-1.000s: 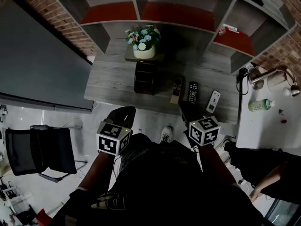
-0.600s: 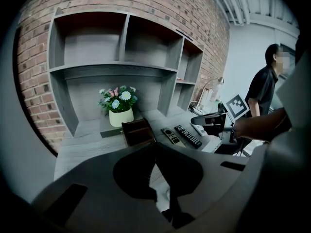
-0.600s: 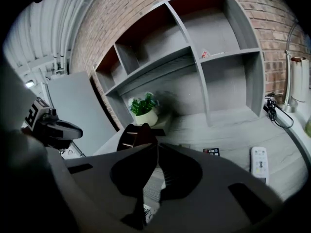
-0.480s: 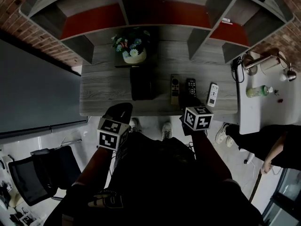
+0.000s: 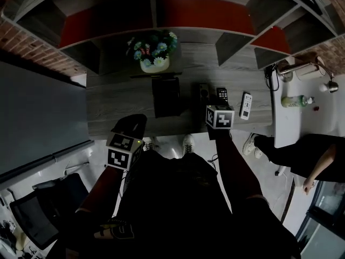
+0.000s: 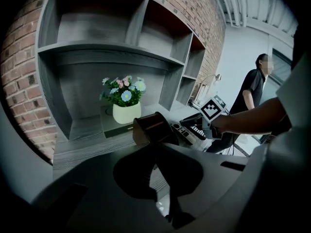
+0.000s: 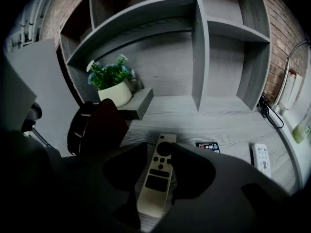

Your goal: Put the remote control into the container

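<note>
Right gripper view: right gripper [image 7: 159, 152] jaws, just opening, straddle the remote control [image 7: 155, 183] without clamping; it is probably light, stiff and slick, so pinch its long edges mid-body; left gripper [image 6: 155, 147] closed, empty.

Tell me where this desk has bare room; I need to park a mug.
Free: the desk left of the dark container, out to its edge, and the strip behind the remotes toward the shelf wall. Crowded: right of the container, among the remotes.

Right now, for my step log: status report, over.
Left gripper shut, empty. Right gripper jaws just opened, straddling beige remote on desk, not gripped. Dark container to its left, nothing between.
</note>
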The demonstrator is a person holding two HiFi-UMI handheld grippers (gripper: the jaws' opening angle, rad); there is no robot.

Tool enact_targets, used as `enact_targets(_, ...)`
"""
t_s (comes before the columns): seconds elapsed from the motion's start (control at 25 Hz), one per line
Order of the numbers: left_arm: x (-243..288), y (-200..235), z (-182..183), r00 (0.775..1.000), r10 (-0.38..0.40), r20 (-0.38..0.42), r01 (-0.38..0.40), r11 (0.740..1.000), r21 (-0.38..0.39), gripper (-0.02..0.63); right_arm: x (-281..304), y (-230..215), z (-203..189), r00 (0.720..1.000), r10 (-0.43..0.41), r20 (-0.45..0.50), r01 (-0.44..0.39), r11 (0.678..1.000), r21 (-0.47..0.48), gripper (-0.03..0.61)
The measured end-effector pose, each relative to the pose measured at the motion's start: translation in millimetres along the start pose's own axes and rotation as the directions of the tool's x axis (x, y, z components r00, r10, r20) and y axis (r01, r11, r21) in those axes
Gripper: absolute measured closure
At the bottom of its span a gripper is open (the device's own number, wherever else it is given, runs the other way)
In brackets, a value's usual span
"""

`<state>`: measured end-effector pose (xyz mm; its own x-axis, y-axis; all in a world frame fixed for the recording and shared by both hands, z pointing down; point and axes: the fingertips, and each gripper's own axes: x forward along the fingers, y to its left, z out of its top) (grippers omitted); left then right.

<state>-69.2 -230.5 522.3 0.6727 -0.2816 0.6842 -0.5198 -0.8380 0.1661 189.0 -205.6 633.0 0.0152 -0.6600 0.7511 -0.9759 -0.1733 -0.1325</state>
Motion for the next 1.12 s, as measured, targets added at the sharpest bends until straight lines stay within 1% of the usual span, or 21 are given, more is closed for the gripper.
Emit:
enact_targets(0.12, 0, 8, 1, 1.000, -0.008, -0.003, 0.008, 1.000, 0.001, 0.607, 23, -6, 0, 0.997, -0.019, -0.079, 0.018, 1.000, -0.013, 0.366)
enact_targets(0.2, 0, 11, 1, 1.000, -0.014, -0.008, 0.014, 1.000, 0.005, 0.607, 39, -14, -6, 0.991, -0.046, -0.127, 0.044, 0.999, -0.018, 0.345)
enact_targets(0.32, 0, 14, 3, 1.000, -0.024, -0.013, 0.024, 1.000, 0.003, 0.607, 54, -22, -8, 0.984, -0.060, -0.170, 0.061, 0.998, -0.004, 0.344)
enact_targets(0.48, 0, 17, 2, 0.999, -0.035, -0.023, 0.035, 0.999, -0.001, 0.607, 65, -18, -14, 0.972, -0.038, -0.233, 0.044, 0.999, 0.023, 0.345)
enact_targets(0.6, 0, 19, 4, 0.999, -0.039, -0.022, 0.038, 0.999, -0.004, 0.607, 67, -16, -20, 0.957, -0.037, -0.287, 0.056, 0.997, 0.060, 0.345)
enact_targets(0.68, 0, 18, 4, 0.999, -0.045, -0.017, 0.045, 0.999, -0.011, 0.607, 67, -18, -22, 0.952, -0.042, -0.303, 0.063, 0.996, 0.063, 0.354)
enact_targets(0.76, 1, 18, 3, 0.998, -0.051, -0.019, 0.051, 0.999, -0.015, 0.607, 63, -20, -20, 0.956, -0.035, -0.290, 0.059, 0.996, 0.073, 0.364)
enact_targets(0.96, 3, 22, 9, 0.998, -0.056, -0.004, 0.056, 0.998, -0.008, 0.607, 42, -17, -7, 0.976, -0.010, -0.220, 0.031, 0.995, 0.093, 0.365)
enact_targets(1.12, 3, 19, 14, 0.997, -0.075, 0.010, 0.075, 0.997, 0.002, 0.607, 18, -7, 15, 0.991, 0.016, -0.132, -0.005, 0.997, 0.082, 0.368)
